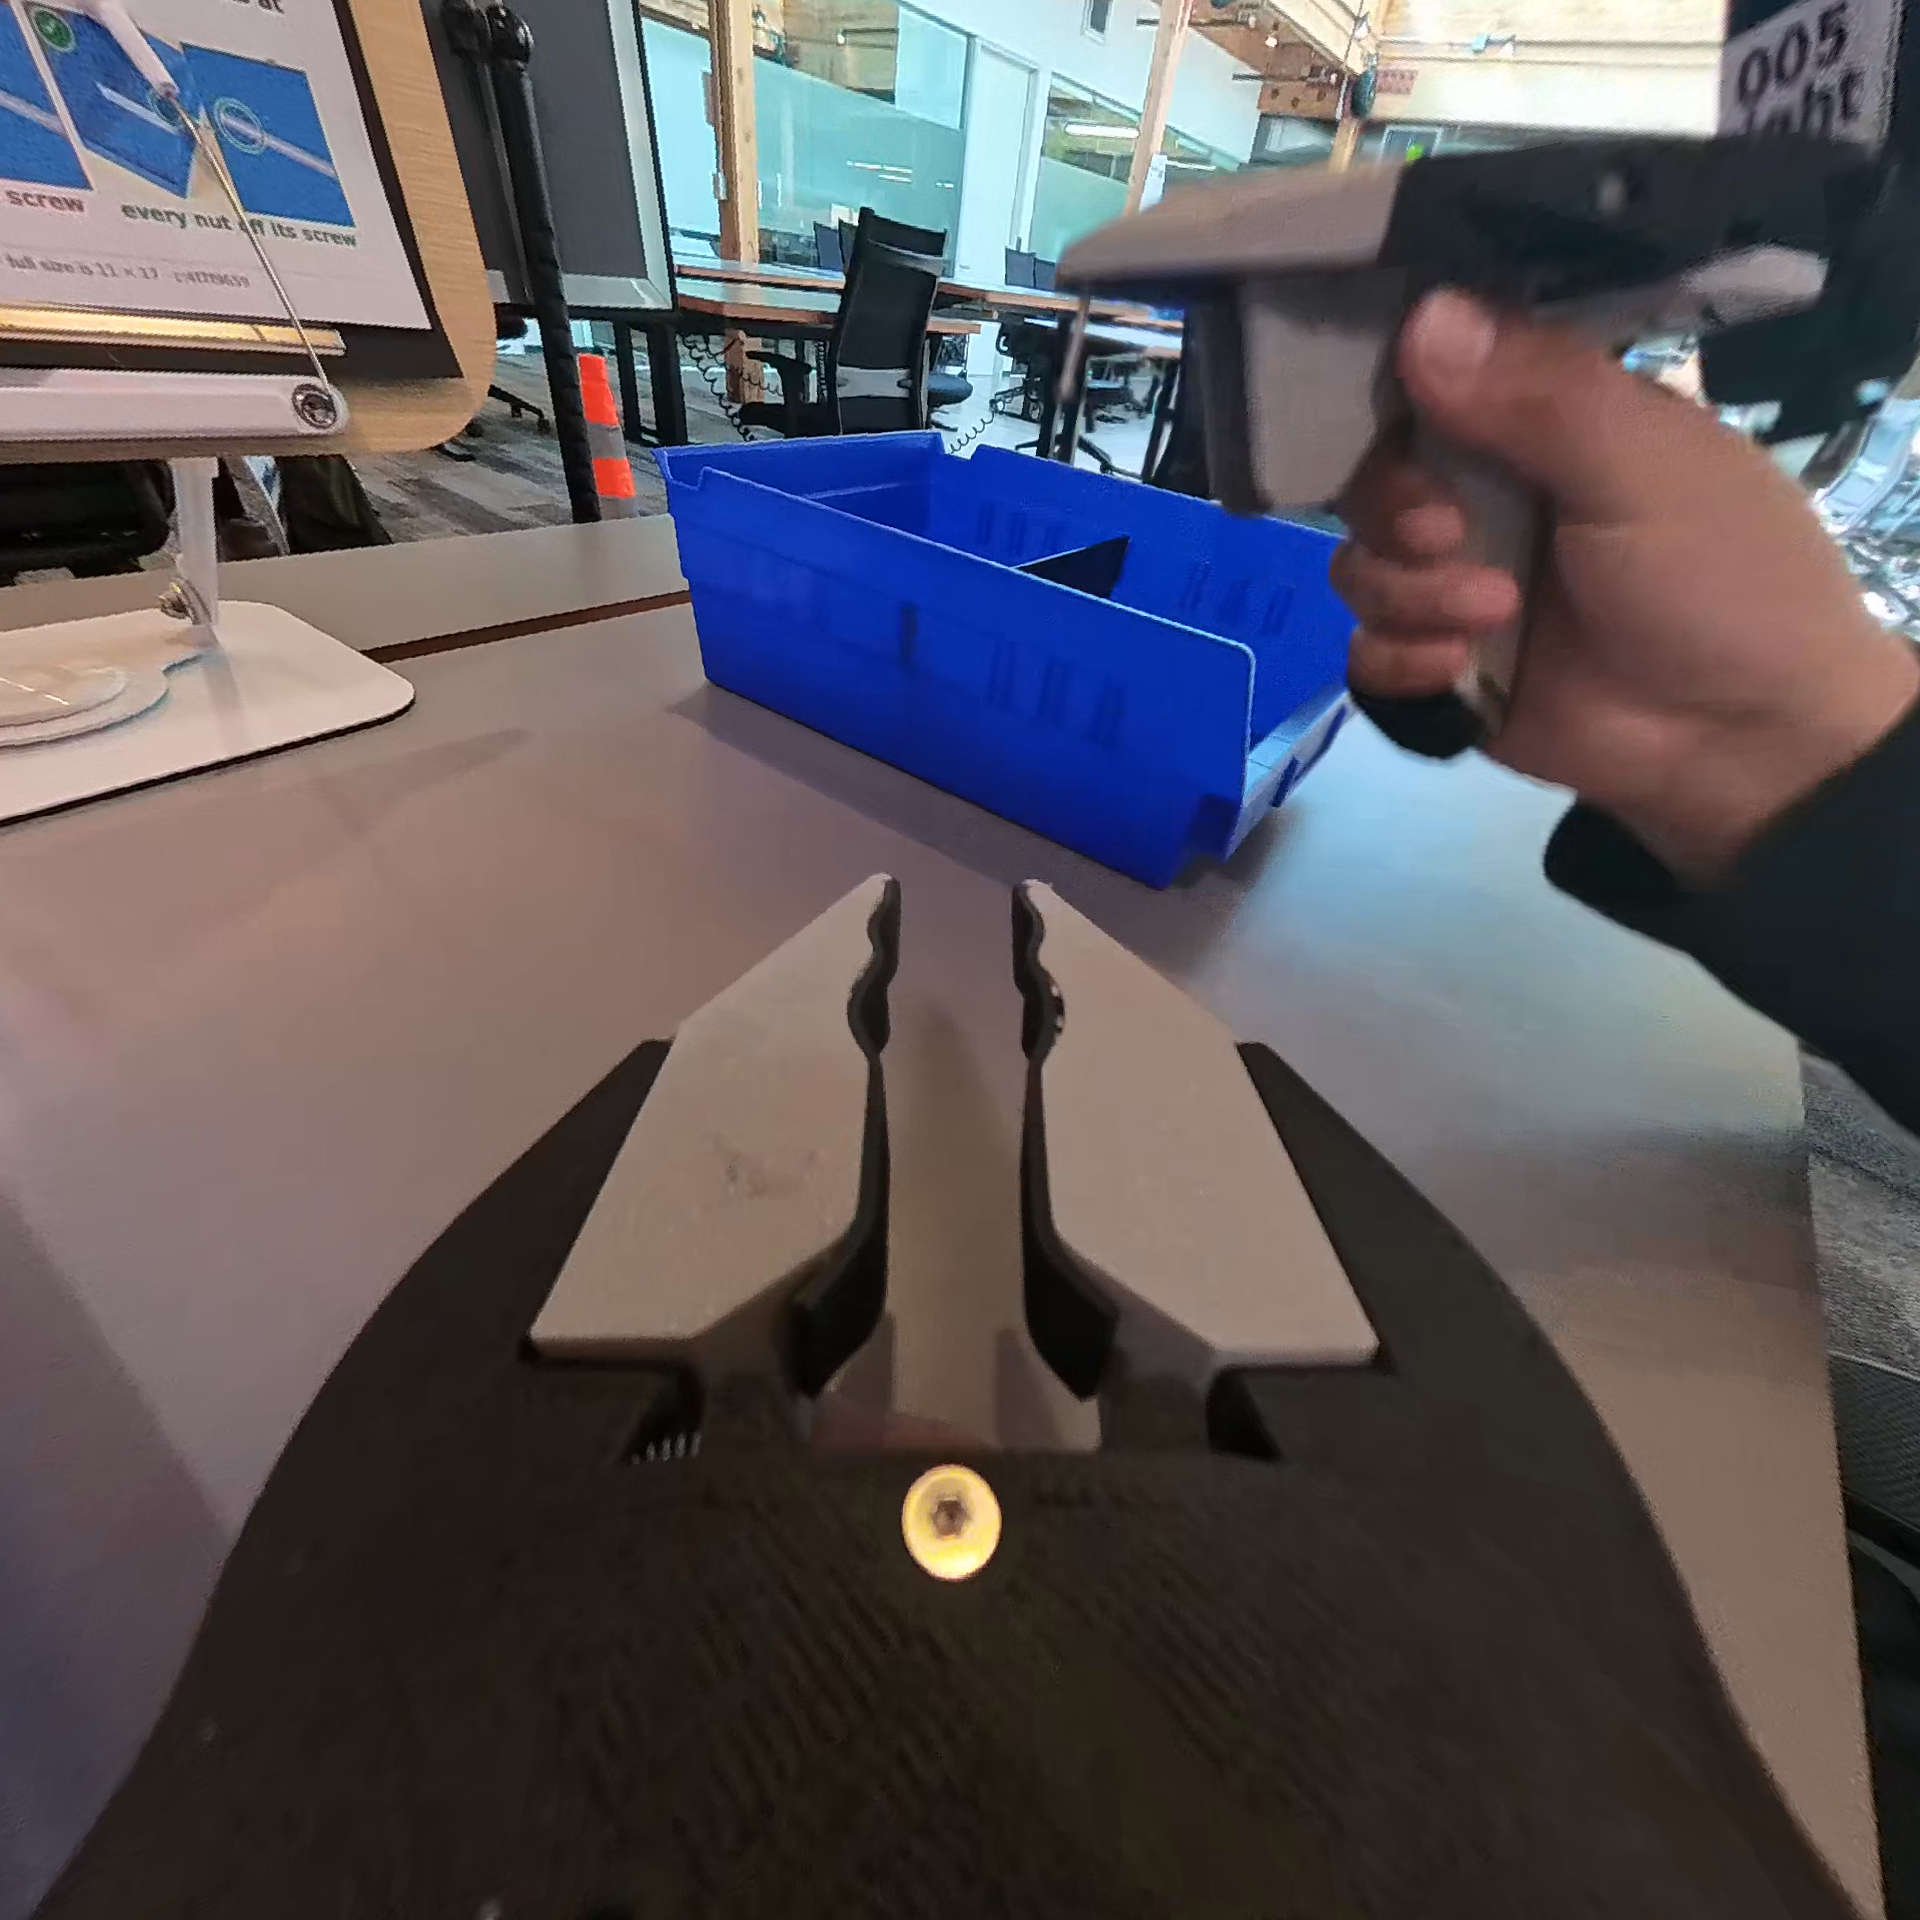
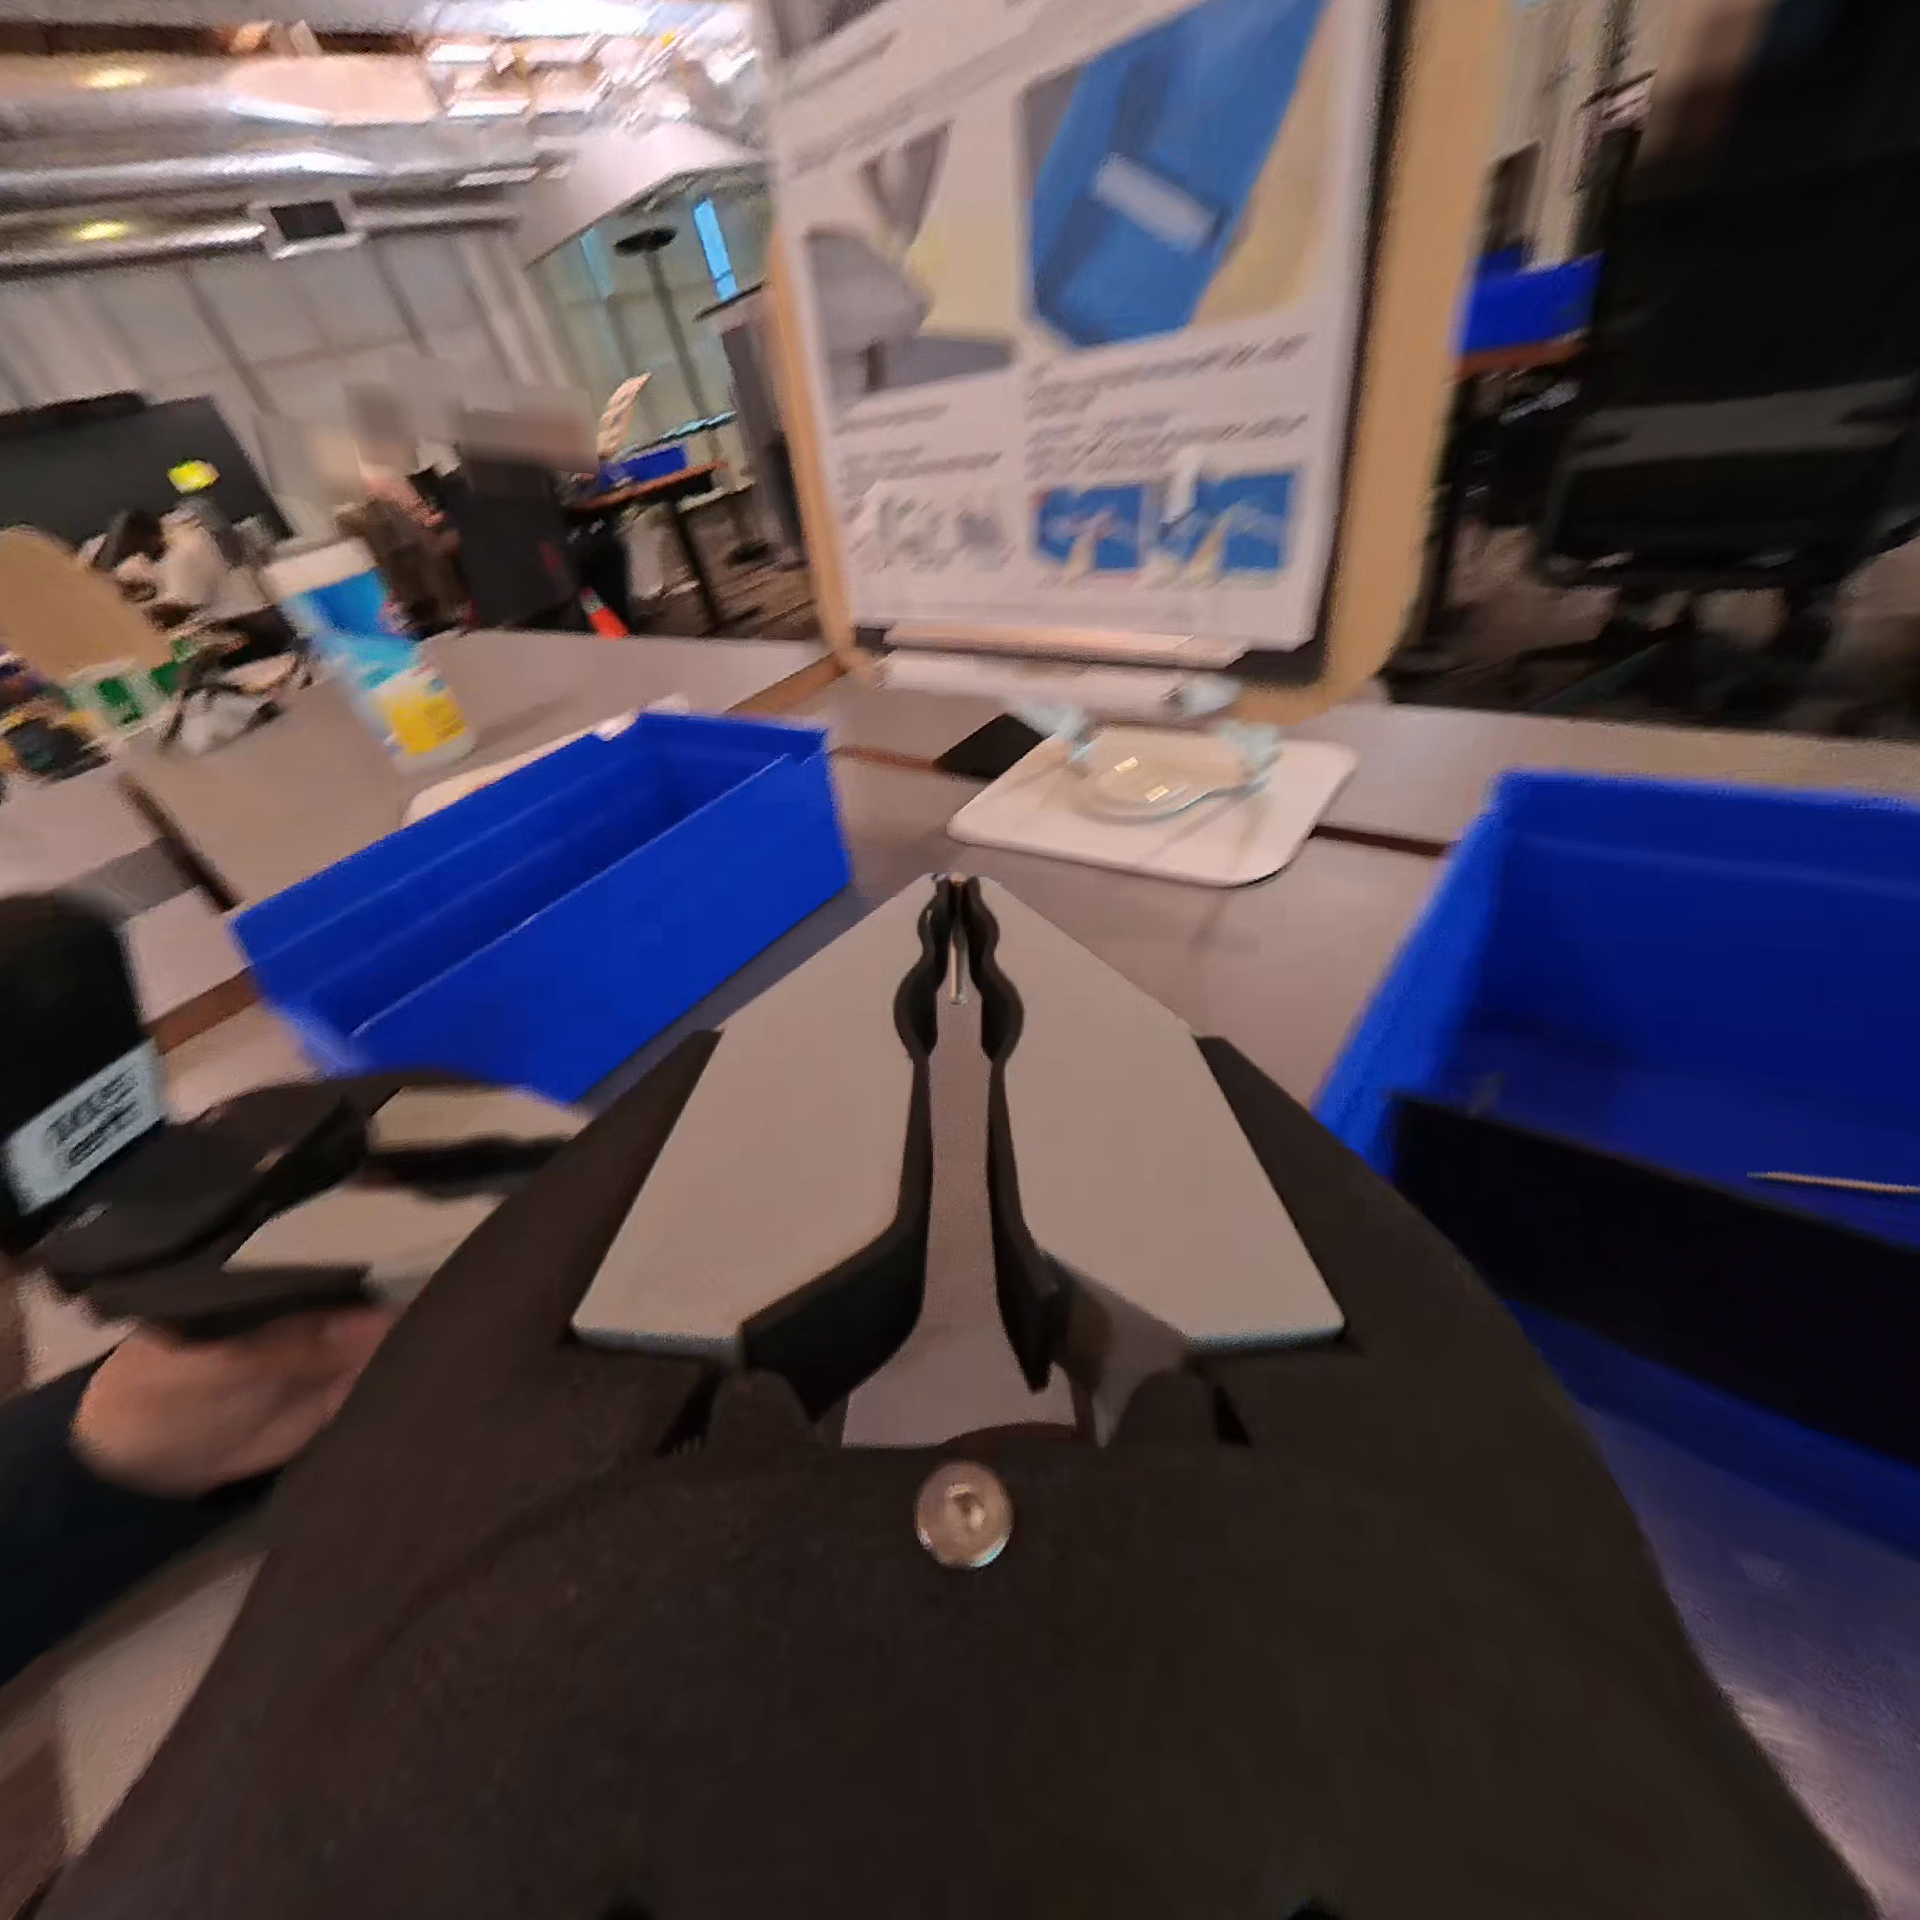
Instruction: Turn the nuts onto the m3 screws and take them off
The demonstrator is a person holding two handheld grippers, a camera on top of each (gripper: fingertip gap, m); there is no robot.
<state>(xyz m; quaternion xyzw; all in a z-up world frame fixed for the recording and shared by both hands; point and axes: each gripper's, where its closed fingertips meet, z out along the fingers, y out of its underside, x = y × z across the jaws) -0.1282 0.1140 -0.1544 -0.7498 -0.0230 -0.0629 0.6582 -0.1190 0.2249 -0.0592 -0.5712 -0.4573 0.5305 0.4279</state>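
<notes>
My right gripper (image 2: 956, 885) is shut on a thin metal screw (image 2: 954, 961), which sits between the pads near the tips. In the left wrist view this gripper (image 1: 1086, 272) is held high at the upper right by a hand (image 1: 1621, 623), with the screw (image 1: 1070, 353) hanging down from its tips above a blue bin (image 1: 987, 675). My left gripper (image 1: 956, 906) is open and empty, low over the grey table (image 1: 468, 883). A small dark bump shows on its right pad (image 1: 1054, 1013); I cannot tell what it is. No nut is clearly visible.
A second blue bin (image 2: 540, 935) lies to the left in the right wrist view; the near bin (image 2: 1662, 987) has a black divider (image 2: 1621, 1226). An instruction board on a white stand (image 1: 208, 707) is at the back, and a wipes canister (image 2: 384, 665) at far left. My right fingertips sit around 15 cm from my left ones.
</notes>
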